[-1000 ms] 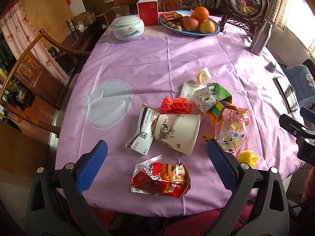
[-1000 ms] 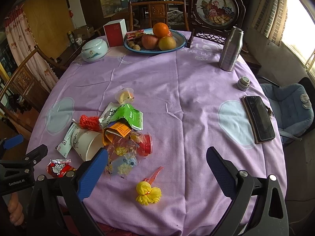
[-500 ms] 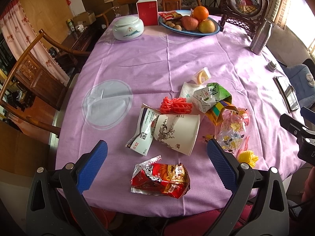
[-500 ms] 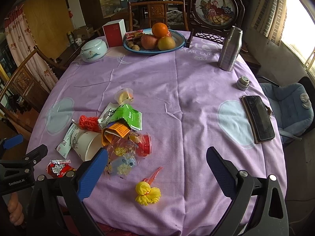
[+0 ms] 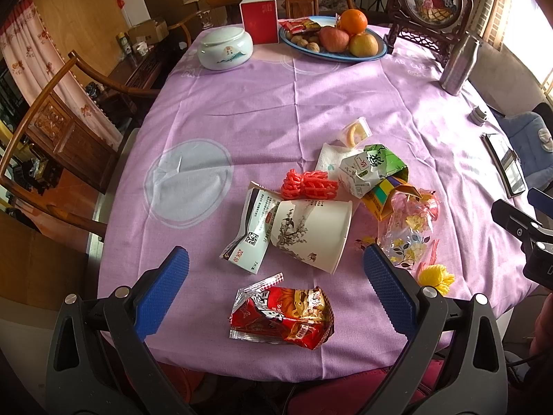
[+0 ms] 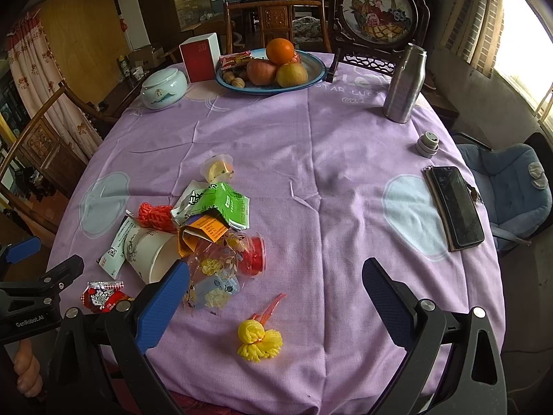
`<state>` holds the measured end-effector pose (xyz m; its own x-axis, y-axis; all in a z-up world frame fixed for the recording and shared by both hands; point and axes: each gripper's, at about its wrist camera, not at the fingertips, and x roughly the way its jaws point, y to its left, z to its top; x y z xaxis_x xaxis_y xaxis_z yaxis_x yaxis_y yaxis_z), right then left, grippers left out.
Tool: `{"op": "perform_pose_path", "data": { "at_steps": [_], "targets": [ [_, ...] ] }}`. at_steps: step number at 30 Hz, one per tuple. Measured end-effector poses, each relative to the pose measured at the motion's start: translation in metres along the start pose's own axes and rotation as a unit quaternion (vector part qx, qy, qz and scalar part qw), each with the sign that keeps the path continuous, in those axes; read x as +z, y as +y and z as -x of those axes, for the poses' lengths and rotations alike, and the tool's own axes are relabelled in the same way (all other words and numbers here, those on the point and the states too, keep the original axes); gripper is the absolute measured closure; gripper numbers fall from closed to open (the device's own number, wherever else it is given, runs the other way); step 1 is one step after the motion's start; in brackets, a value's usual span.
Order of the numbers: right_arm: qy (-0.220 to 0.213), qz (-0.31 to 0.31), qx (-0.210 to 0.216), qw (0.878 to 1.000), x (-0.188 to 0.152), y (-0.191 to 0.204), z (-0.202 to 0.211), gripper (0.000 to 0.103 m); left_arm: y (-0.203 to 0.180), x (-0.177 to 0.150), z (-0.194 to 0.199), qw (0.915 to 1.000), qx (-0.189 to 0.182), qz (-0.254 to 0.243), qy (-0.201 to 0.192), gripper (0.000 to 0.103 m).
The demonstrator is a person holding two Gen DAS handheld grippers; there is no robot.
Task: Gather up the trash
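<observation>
while both tongs gape empty above the worktop [image 5: 262, 110], the red snack wrapper [image 5: 281, 314] lies between the left tongs [image 5: 276, 269]; the yellow net [image 6: 259, 340] lies between the right tongs [image 6: 274, 276].

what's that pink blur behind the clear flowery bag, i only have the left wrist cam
Observer: A small red plastic cup, lying on its side against the clear flowered bag.
Operator: is the right gripper open, i only see its edge
Observer: Yes, the right gripper is wide open and holds nothing.
Operator: what trash lines up with it
Observer: In its own view the yellow mesh tuft lies between the two fingers, nearer the camera than the cup.
</observation>
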<state>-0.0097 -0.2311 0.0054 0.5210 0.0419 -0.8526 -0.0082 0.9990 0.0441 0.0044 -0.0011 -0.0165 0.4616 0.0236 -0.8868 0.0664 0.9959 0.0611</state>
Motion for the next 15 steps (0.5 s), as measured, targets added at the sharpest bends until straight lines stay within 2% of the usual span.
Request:
{"op": "perform_pose_path", "data": {
  "at_steps": [15],
  "targets": [
    [0.005,0.000,0.000,1.000,-0.0034,0.0012,-0.0030,0.005,-0.0014,-0.0012,-0.0033,1.0000,0.000,0.000,0.005,0.006]
  ]
}}
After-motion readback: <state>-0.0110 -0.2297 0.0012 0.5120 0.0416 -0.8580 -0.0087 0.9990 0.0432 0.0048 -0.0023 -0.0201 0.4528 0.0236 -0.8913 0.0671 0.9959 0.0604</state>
